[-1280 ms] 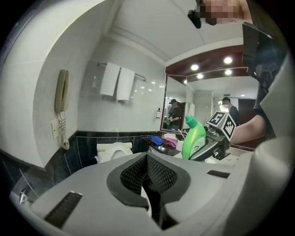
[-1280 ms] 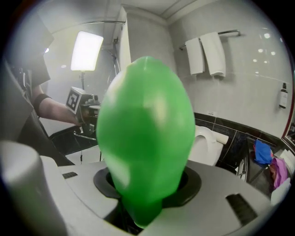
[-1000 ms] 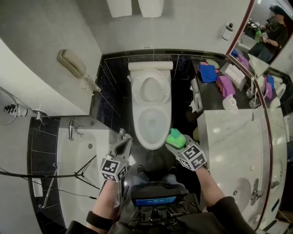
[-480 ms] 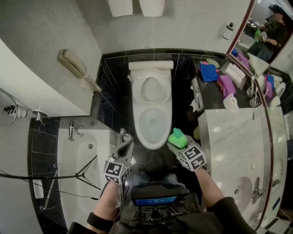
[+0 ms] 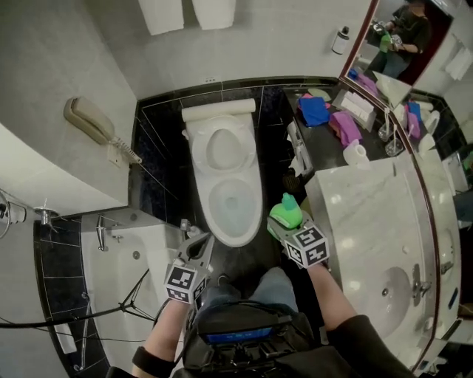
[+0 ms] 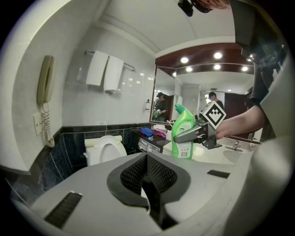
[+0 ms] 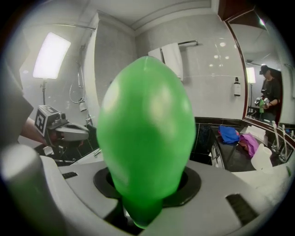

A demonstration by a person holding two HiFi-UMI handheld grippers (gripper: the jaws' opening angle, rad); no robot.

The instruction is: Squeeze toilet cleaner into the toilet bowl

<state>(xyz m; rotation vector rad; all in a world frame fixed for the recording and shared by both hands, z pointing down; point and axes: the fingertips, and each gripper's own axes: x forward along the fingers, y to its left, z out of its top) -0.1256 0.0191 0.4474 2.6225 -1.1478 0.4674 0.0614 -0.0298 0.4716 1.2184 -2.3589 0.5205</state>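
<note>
Since a second ago the head view has swung, so the toilet bowl (image 5: 230,201) now lies further left, and the right gripper (image 5: 281,221) has carried the green cleaner bottle (image 5: 285,212) clear of the bowl's front right rim, which it overlapped before.

Nearest the person, the left gripper (image 5: 196,244) is clenched on nothing; in the left gripper view its dark pads (image 6: 148,177) meet with no gap. It hangs off the bowl's front left corner, beside the white bathtub (image 5: 122,255).

The right gripper is clamped on the bottle's body. In the right gripper view the bottle (image 7: 146,133) fills the space between the jaws. From the left gripper view the bottle (image 6: 183,133) stands upright, label facing out and bent neck on top. It is held above the dark floor (image 5: 275,159), between the bowl and the corner of the marble counter (image 5: 362,221), not over the water.

Beyond them the bowl is uncovered, its lid (image 5: 224,148) raised against the tank. On the left wall hangs a phone (image 5: 92,125). To the right, a dark shelf carries a blue cloth (image 5: 314,111), a purple cloth (image 5: 344,127) and a toilet roll (image 5: 357,153). Two white towels (image 5: 185,13) hang on the far wall, beside a mirror (image 5: 414,44).
</note>
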